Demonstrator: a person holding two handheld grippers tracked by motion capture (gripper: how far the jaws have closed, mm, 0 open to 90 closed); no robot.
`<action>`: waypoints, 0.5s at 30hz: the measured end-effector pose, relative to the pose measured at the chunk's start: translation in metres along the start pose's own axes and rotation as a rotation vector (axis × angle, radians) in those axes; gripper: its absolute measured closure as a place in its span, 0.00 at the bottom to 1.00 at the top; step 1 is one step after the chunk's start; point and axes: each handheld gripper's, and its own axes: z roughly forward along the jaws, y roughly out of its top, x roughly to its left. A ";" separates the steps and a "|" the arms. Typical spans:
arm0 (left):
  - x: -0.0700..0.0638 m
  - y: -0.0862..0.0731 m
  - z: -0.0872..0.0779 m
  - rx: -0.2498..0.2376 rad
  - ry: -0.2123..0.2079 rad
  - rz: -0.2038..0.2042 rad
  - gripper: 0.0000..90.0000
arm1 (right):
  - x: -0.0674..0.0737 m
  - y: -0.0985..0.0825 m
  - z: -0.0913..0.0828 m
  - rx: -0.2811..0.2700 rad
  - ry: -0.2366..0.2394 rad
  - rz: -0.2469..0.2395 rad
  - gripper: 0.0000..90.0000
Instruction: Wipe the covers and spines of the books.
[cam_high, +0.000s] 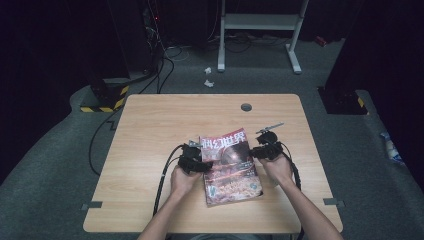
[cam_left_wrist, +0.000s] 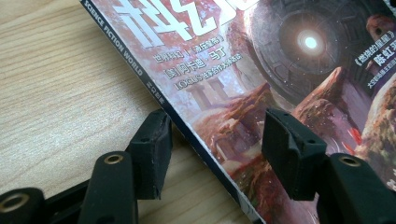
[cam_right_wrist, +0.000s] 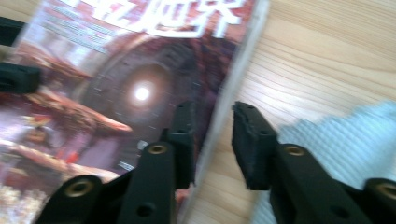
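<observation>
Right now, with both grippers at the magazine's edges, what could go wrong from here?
The left gripper straddles the spine of the magazine with its fingers apart; closing there could pinch only the cover and crease it. The right gripper straddles the opposite edge, fingers also not pressing, so a lift could let the magazine slide out or fan open. The magazine lies flat on the table, so a lower finger may jam against the wood.

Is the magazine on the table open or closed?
Closed: the magazine lies flat on the table, front cover up, with no inner pages showing.
</observation>
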 end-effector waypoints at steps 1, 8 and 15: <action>0.000 0.000 0.000 0.001 -0.001 0.000 0.48 | -0.001 -0.001 0.000 0.008 -0.020 -0.001 0.86; 0.000 0.000 0.000 0.000 0.000 -0.003 0.48 | 0.000 -0.005 0.013 0.058 -0.062 -0.041 0.99; 0.002 0.001 0.002 -0.016 0.012 -0.018 0.45 | 0.004 -0.008 0.022 0.091 -0.048 -0.044 0.99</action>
